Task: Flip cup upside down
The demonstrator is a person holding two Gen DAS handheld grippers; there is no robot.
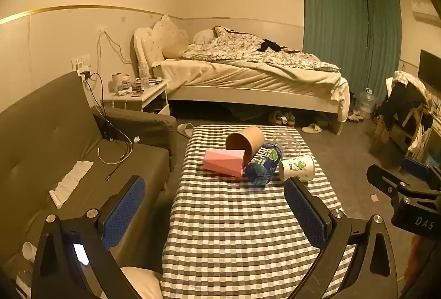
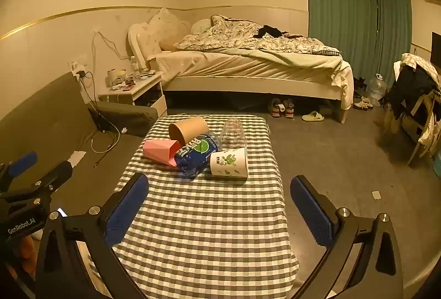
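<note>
Both the left gripper (image 1: 215,212) and right gripper (image 2: 219,209) gape empty, while the white paper cup (image 2: 229,162), probably light and crushable, wants gentle mid-wall holding.

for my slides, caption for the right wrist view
Open right gripper facing five tipped cups, white paper cup nearest, on checkered table.

My view cuts off the near end of the checked surface (image 1: 234,230) behind my own jaws. The blue bottle (image 2: 197,154) hides part of the pink cup (image 2: 161,151), and the brown cup (image 2: 188,129) hides its far end. Items on the nightstand (image 1: 137,95) are too small to identify. The clear cup (image 2: 233,133) is faint; its mouth cannot be made out.
</note>
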